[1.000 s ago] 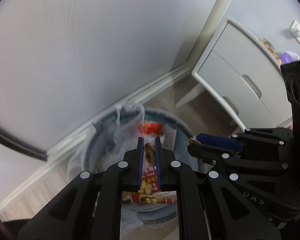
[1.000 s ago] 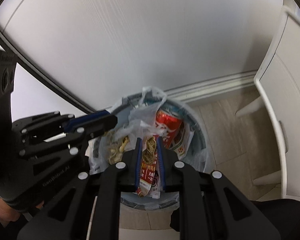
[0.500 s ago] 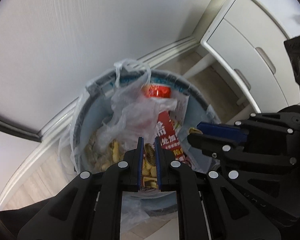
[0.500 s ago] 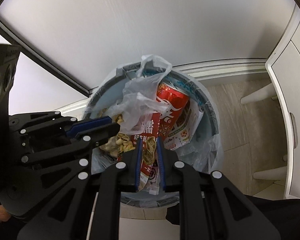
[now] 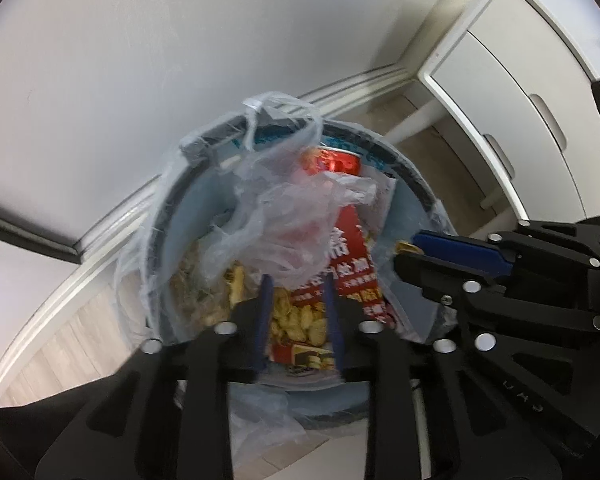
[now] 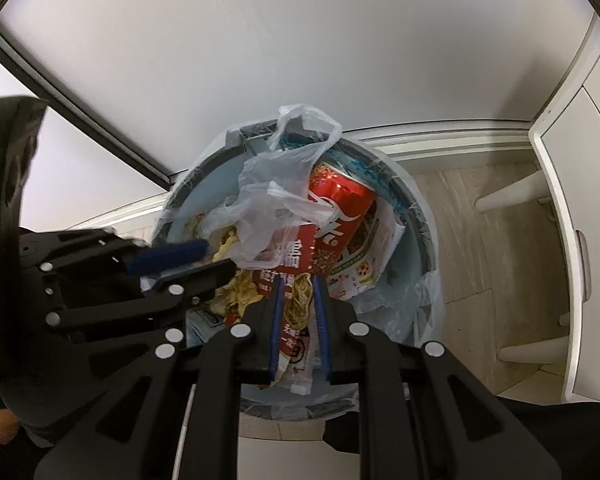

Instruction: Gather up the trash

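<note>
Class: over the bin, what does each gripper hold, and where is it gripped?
Right gripper pinches a peanut shell by its sides. Left gripper is opening; nothing gripped.

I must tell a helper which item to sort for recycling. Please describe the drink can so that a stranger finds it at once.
Find the round bin on the floor by the white wall. The can lies tilted at its far side, partly under a crumpled clear plastic bag. It alone is shiny red metal; around it lie peanut shells and printed wrappers.
</note>
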A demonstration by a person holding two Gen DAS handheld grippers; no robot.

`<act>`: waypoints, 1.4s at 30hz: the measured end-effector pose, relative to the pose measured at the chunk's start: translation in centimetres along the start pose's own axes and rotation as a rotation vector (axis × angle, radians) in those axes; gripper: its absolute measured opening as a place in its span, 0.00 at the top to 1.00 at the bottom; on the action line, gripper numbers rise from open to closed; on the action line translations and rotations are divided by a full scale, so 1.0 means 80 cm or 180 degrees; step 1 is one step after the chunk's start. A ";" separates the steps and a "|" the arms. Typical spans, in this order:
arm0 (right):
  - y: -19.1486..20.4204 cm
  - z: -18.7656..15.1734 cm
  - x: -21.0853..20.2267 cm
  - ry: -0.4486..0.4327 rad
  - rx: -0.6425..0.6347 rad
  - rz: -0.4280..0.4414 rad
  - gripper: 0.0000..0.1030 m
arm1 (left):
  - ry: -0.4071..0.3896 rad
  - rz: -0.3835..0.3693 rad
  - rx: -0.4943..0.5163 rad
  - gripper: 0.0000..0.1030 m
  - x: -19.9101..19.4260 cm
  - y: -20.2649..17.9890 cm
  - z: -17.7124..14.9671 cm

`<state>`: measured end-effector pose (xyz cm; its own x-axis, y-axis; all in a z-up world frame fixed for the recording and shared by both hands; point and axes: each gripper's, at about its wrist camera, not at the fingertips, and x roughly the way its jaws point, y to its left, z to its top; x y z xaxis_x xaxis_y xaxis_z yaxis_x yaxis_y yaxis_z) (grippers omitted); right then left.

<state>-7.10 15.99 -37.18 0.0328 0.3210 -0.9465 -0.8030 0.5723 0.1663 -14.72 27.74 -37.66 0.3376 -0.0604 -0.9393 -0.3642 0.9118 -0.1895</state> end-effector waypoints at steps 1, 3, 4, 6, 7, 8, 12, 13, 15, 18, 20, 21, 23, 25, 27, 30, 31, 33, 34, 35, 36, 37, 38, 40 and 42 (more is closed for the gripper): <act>-0.001 0.000 0.000 -0.0007 0.0008 -0.0016 0.84 | -0.0012 0.0012 -0.0019 0.64 -0.001 0.004 0.001; -0.005 0.000 -0.003 -0.0035 0.0043 -0.0039 0.80 | -0.0033 0.0092 -0.0081 0.53 -0.003 0.009 0.001; -0.006 0.000 -0.004 -0.0053 0.0057 -0.0062 0.78 | -0.0036 0.0124 -0.0108 0.46 -0.003 0.011 0.001; -0.011 0.001 -0.007 -0.0091 0.0113 -0.0113 0.67 | -0.0044 0.0201 -0.0214 0.34 -0.004 0.021 0.001; -0.014 0.001 -0.008 -0.0105 0.0145 -0.0114 0.64 | -0.0060 0.0242 -0.0245 0.26 -0.005 0.025 0.002; -0.017 0.001 -0.010 -0.0127 0.0192 -0.0131 0.55 | -0.0093 0.0295 -0.0288 0.22 -0.007 0.029 0.002; -0.023 0.004 -0.018 -0.0248 0.0272 -0.0190 0.27 | -0.0208 0.0415 -0.0346 0.13 -0.016 0.039 0.005; -0.023 0.004 -0.020 -0.0277 0.0277 -0.0218 0.22 | -0.0223 0.0422 -0.0348 0.12 -0.018 0.040 0.006; -0.026 0.004 -0.024 -0.0346 0.0287 -0.0270 0.13 | -0.0254 0.0431 -0.0360 0.10 -0.020 0.041 0.007; -0.027 0.004 -0.029 -0.0446 0.0277 -0.0336 0.12 | -0.0287 0.0459 -0.0349 0.10 -0.021 0.040 0.011; -0.027 0.005 -0.032 -0.0501 0.0272 -0.0371 0.07 | -0.0297 0.0479 -0.0343 0.09 -0.022 0.039 0.011; -0.028 0.005 -0.033 -0.0514 0.0268 -0.0385 0.07 | -0.0312 0.0487 -0.0345 0.09 -0.023 0.039 0.012; -0.028 0.006 -0.035 -0.0541 0.0271 -0.0402 0.07 | -0.0334 0.0494 -0.0353 0.09 -0.025 0.040 0.012; -0.029 0.006 -0.037 -0.0561 0.0280 -0.0415 0.07 | -0.0371 0.0493 -0.0372 0.09 -0.028 0.042 0.013; -0.029 0.006 -0.039 -0.0593 0.0282 -0.0437 0.07 | -0.0399 0.0473 -0.0395 0.10 -0.030 0.043 0.014; -0.028 0.007 -0.042 -0.0628 0.0275 -0.0452 0.07 | -0.0481 0.0458 -0.0434 0.09 -0.037 0.045 0.015; -0.028 0.007 -0.042 -0.0636 0.0266 -0.0460 0.07 | -0.0561 0.0498 -0.0432 0.09 -0.042 0.045 0.017; -0.027 0.007 -0.045 -0.0666 0.0247 -0.0486 0.07 | -0.0707 0.0521 -0.0445 0.09 -0.053 0.044 0.020; -0.026 0.007 -0.047 -0.0684 0.0242 -0.0497 0.07 | -0.0778 0.0520 -0.0469 0.09 -0.059 0.043 0.021; -0.026 0.007 -0.050 -0.0718 0.0235 -0.0515 0.07 | -0.0834 0.0510 -0.0500 0.09 -0.063 0.043 0.023; -0.026 0.008 -0.051 -0.0738 0.0234 -0.0528 0.07 | -0.0852 0.0499 -0.0520 0.09 -0.065 0.044 0.023; -0.026 0.008 -0.053 -0.0761 0.0235 -0.0539 0.07 | -0.0872 0.0504 -0.0558 0.09 -0.066 0.044 0.024; -0.027 0.008 -0.056 -0.0788 0.0241 -0.0550 0.07 | -0.0878 0.0528 -0.0589 0.09 -0.067 0.044 0.025; -0.029 0.008 -0.061 -0.0836 0.0259 -0.0572 0.07 | -0.0865 0.0642 -0.0657 0.09 -0.066 0.044 0.026; -0.031 0.009 -0.064 -0.0872 0.0274 -0.0601 0.07 | -0.0864 0.0687 -0.0707 0.06 -0.066 0.044 0.027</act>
<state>-4.87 13.47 -32.52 0.3440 0.3873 -0.8554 -0.7147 0.6988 0.0289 -15.89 32.16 -32.75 0.4390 0.2591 -0.8604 -0.6201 0.7803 -0.0814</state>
